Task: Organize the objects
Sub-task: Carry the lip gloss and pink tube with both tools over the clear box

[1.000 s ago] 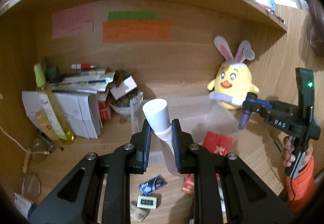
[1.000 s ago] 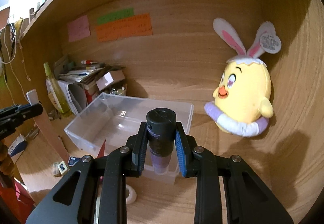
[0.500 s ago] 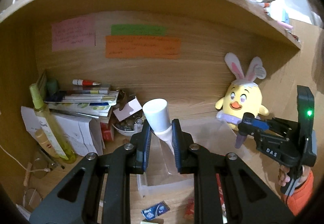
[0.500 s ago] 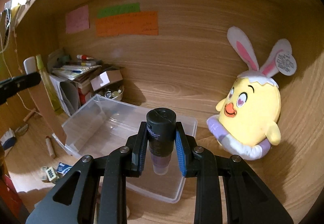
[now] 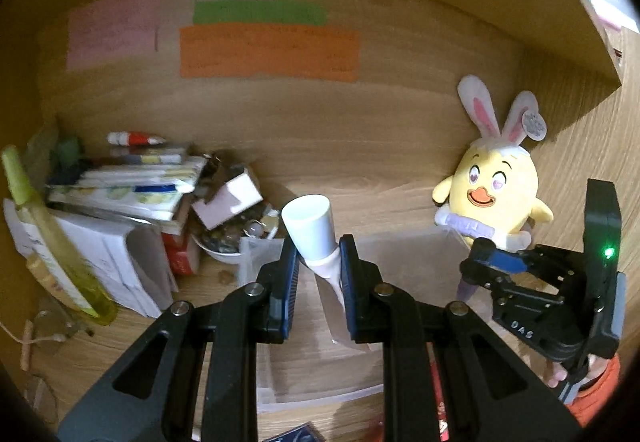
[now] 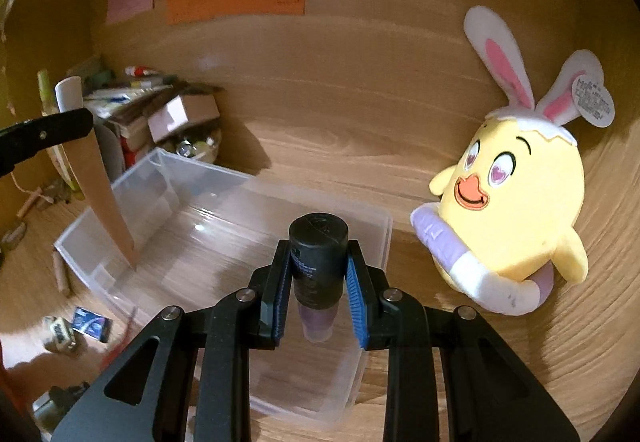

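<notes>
My left gripper (image 5: 318,274) is shut on a white-capped tube (image 5: 310,232), cap up, flat tail hanging over the clear plastic bin (image 5: 404,250). From the right wrist view the same tube (image 6: 100,178) dangles above the bin's left end (image 6: 80,238). My right gripper (image 6: 318,278) is shut on a black-capped purple bottle (image 6: 318,250), held upright above the bin's near right part. In the left wrist view the right gripper (image 5: 474,270) stands at the right with the purple bottle (image 5: 466,288) pointing down.
A yellow bunny-eared plush (image 6: 516,194) leans in the right corner beside the bin. Stacked papers, a small box (image 5: 228,198), a bowl of bits (image 5: 236,234) and a yellow-green bottle (image 5: 48,238) crowd the left. Small packets (image 6: 90,326) lie on the desk in front.
Both grippers have moved forward toward the back wall and lowered slightly, each keeping its item. The bin and plush look nearer, and the tube now hangs over the bin.
</notes>
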A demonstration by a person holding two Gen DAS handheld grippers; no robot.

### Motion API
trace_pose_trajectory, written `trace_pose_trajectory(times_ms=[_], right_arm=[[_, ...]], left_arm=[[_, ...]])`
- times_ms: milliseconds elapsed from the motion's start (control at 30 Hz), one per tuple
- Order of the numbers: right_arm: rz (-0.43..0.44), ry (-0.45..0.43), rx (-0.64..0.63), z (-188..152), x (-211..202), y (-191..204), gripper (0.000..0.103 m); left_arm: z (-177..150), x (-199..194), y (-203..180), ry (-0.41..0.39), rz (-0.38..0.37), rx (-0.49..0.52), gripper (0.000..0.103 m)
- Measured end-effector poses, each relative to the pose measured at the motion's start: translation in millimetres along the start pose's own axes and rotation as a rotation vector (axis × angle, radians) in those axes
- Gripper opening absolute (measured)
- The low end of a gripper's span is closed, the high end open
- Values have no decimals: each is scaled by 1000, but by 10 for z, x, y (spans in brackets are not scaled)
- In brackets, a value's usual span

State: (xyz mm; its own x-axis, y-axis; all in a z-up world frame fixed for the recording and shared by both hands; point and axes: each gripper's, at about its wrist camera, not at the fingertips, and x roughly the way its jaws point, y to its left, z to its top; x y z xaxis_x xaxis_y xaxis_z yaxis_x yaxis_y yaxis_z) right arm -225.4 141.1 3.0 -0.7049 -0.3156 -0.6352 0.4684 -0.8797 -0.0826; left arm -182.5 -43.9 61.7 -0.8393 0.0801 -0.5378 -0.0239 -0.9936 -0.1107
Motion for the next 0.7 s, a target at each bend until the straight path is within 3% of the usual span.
trace_pose_trajectory(times_ms=[300,467,700], right_arm=[[-14,48,-37,-73,180,76,23],[-9,68,-50,-106,273,148,23],[1,70,-50,-113,316,196,24]], left_arm=[[-75,297,-12,77,-101,-49,20],[-117,401,-39,110,-118,-56,20],[-185,552,-13,148,-61,-48,20]])
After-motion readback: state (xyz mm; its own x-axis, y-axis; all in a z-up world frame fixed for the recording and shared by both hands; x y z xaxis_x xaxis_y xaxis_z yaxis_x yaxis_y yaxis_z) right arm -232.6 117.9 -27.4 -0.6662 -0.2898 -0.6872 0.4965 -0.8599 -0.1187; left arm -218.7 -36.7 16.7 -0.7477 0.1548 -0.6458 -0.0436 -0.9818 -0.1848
